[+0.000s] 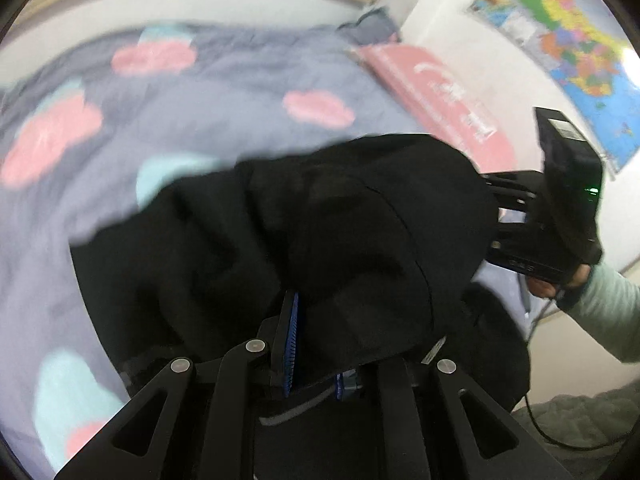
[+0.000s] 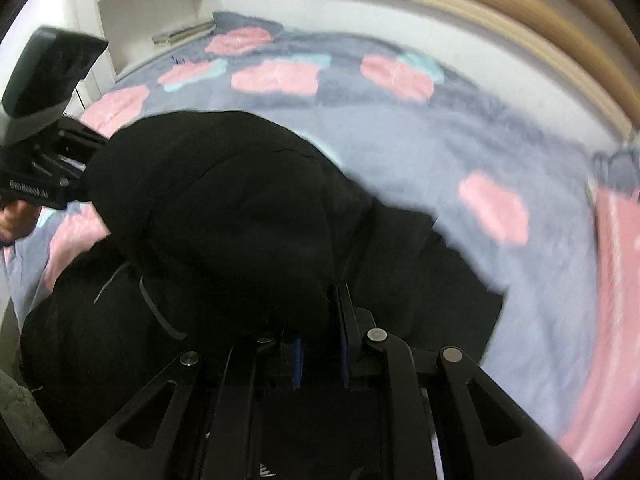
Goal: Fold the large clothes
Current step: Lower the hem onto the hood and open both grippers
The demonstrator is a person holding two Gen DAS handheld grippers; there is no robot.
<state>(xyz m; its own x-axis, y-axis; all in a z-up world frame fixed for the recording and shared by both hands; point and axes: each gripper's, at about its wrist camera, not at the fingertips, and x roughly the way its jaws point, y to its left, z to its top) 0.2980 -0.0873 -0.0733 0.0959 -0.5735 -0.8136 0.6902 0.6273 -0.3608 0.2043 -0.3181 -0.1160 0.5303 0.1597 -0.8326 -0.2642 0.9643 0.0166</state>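
Black garment (image 1: 320, 240) bunched and lifted above the bed (image 1: 200, 92), hanging between both grippers, with its lower folds trailing toward the near edge of the bed. Left gripper (image 1: 312, 344) with jaws together, clamped on a fold of the cloth; blue pad (image 1: 293, 344) showing against the fabric. Right gripper (image 2: 320, 344) likewise with jaws nearly shut, pinching a thick wad of the same garment. Both views smeared, so likely mid-swing. Risk of a slip: only a narrow bite of cloth in each grip, a heavy load hanging from it, and a quick sweep could drag the fabric out of one side. Risk of a crooked fold: cloth gathered in a lump rather than held by clear corners, so likely to land twisted or doubled on itself. Risk of the trailing part sliding off the near edge of the bed instead of spreading flat on the cloud-patterned cover (image 2: 400, 140). Risk of snagging the cord (image 1: 536, 424) dangling beneath the other tool. Exact part of the garment held: cannot tell.
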